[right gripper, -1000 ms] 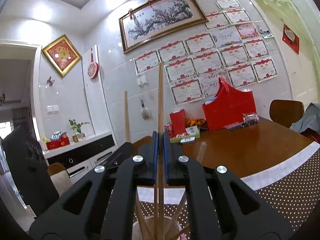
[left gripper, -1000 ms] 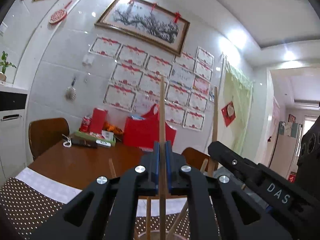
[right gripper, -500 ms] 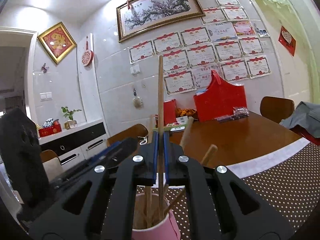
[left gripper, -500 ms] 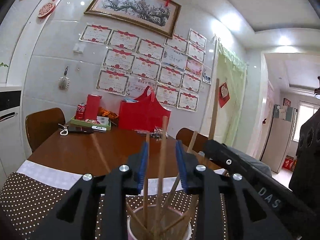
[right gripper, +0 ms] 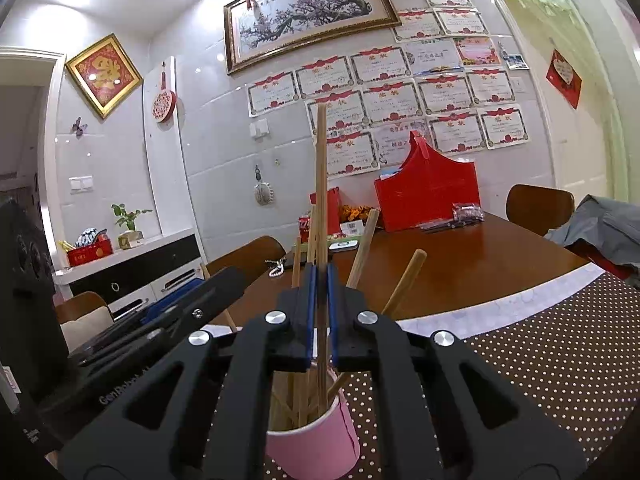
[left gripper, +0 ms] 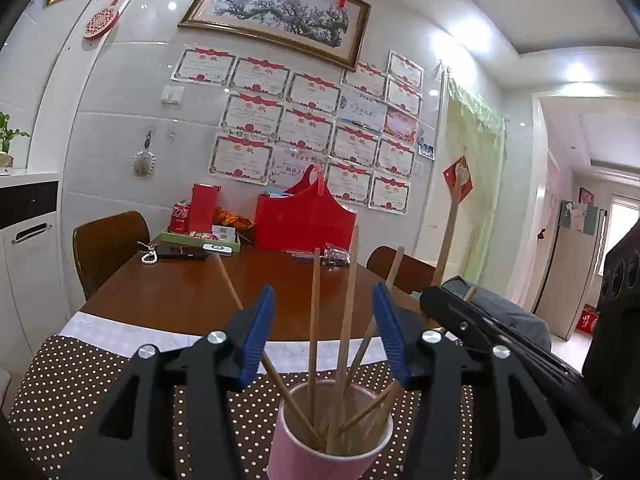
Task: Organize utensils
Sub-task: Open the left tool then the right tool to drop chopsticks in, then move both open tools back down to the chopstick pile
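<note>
We see the left tool (left gripper: 324, 332) with its blue pads standing well apart; its jaws have just been opening, and the chopsticks (left gripper: 346, 320) between them stand free in the pink cup (left gripper: 324, 456) at the bottom centre of the left view, touched by neither pad. The right tool (right gripper: 320, 312) is clamped narrow on one chopstick (right gripper: 321, 184), held upright with its lower end inside the same cup (right gripper: 316, 440), low in the middle of its own view. The cup sits on the dotted mat (left gripper: 80, 380) on the tabletop (left gripper: 180, 300). We judge the cup light and top-heavy: if the right tool lets go while the stick is tilted, or either tool brushes a leaning stick while pulling back, the cup could tip and spill. The two tools are also close together, so they could knock each other.
</note>
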Demonstrator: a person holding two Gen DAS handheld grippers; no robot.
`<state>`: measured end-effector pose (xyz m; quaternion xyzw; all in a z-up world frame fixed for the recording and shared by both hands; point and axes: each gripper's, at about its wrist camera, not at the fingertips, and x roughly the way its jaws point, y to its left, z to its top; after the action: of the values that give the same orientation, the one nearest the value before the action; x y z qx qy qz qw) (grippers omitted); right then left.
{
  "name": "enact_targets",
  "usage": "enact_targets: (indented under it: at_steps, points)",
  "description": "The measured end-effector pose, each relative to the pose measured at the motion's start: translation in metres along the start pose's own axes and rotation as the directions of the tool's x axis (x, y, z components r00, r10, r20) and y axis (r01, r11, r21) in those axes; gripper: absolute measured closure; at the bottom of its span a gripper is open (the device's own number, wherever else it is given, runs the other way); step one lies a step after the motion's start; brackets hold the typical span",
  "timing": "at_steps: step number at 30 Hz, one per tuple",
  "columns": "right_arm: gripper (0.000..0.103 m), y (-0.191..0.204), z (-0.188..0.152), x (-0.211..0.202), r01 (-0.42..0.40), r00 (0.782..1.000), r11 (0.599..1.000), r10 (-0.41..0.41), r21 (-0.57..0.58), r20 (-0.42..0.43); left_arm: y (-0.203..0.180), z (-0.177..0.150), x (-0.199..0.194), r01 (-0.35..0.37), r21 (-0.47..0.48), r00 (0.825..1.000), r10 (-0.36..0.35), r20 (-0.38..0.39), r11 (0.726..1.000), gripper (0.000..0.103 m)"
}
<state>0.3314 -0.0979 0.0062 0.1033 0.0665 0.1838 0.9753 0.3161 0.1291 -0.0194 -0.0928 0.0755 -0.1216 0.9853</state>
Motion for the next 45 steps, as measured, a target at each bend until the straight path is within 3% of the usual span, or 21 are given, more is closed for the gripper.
enact_targets:
  at_steps: [3, 9, 23, 26, 28, 33, 37, 40, 45]
  points:
    - [0.090, 0.001, 0.002, -0.004, 0.014, 1.000, 1.000, -0.014, -0.006, -0.006, 0.000, 0.000, -0.006, -0.004, -0.004, 1.000, 0.004, 0.000, 1.000, 0.050]
    - [0.055, -0.003, 0.008, -0.024, 0.038, 0.999, 0.999, -0.038, 0.016, 0.010, -0.003, 0.005, -0.025, -0.022, -0.034, 1.000, 0.022, 0.007, 0.999, 0.048]
    - [0.050, -0.017, 0.024, -0.104, 0.072, 0.997, 0.997, -0.071, -0.013, 0.032, -0.058, 0.010, -0.092, -0.034, 0.042, 0.999, 0.034, -0.006, 0.999, 0.043]
    - [0.047, -0.024, 0.022, -0.118, 0.087, 0.996, 0.996, -0.087, -0.029, 0.002, -0.074, 0.006, -0.106, -0.047, 0.076, 0.998, 0.049, -0.030, 0.996, 0.041]
    - [0.045, -0.029, 0.019, -0.127, 0.098, 0.995, 0.994, -0.099, -0.046, -0.027, -0.084, 0.001, -0.113, -0.054, 0.094, 0.997, 0.060, -0.054, 0.994, 0.033]
    - [0.038, -0.050, 0.005, -0.142, 0.124, 0.980, 0.990, -0.132, -0.059, -0.150, -0.108, -0.020, -0.126, -0.080, 0.146, 0.982, 0.103, -0.156, 0.986, 0.033]
    - [0.036, -0.066, -0.019, -0.144, 0.135, 0.946, 0.989, -0.146, -0.060, -0.290, -0.115, -0.045, -0.124, -0.068, 0.156, 0.951, 0.112, -0.289, 0.985, 0.033]
    - [0.036, -0.077, -0.040, -0.141, 0.143, 0.911, 0.988, -0.155, -0.059, -0.383, -0.120, -0.070, -0.114, -0.054, 0.182, 0.903, 0.126, -0.411, 0.982, 0.033]
    - [0.036, -0.086, -0.065, -0.134, 0.139, 0.863, 0.989, -0.147, -0.054, -0.484, -0.113, -0.113, -0.089, -0.067, 0.170, 0.770, 0.160, -0.618, 0.983, 0.033]
